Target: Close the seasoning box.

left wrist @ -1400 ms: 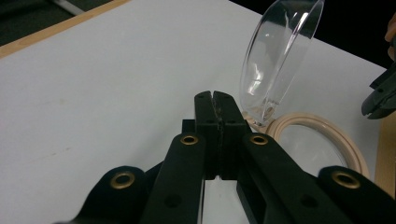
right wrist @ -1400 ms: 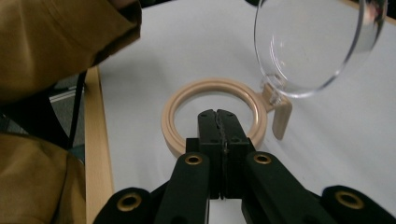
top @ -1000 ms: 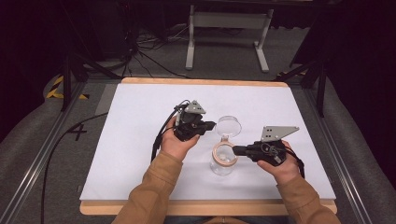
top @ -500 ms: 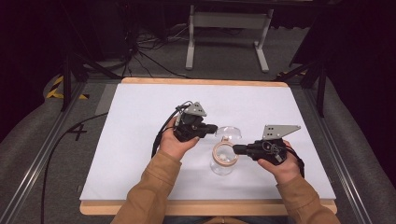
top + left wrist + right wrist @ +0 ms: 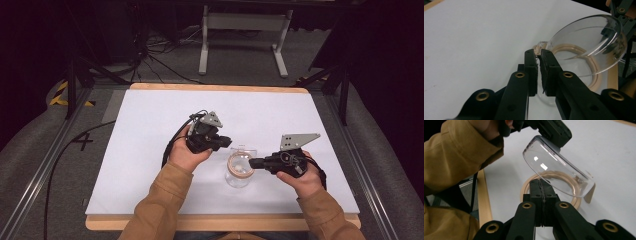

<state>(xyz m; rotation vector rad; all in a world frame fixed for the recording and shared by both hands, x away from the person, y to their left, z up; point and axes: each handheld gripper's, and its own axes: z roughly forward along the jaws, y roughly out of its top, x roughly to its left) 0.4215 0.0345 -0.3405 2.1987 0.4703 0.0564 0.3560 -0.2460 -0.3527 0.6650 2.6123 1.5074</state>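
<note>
The left gripper (image 5: 226,142) is pinched shut on a small tab at the edge of the clear lid (image 5: 589,42). The lid is lifted and tipped up, hanging just over the glass jar (image 5: 239,171). The jar stands on the white table (image 5: 150,130), in the middle between the two hands, with its tan ring (image 5: 574,200) facing up. The right gripper (image 5: 253,163) is squeezed shut on the jar's rim from the right side. The lid sits up and to the left of the jar's mouth, so the left hand is the one nearer to it.
</note>
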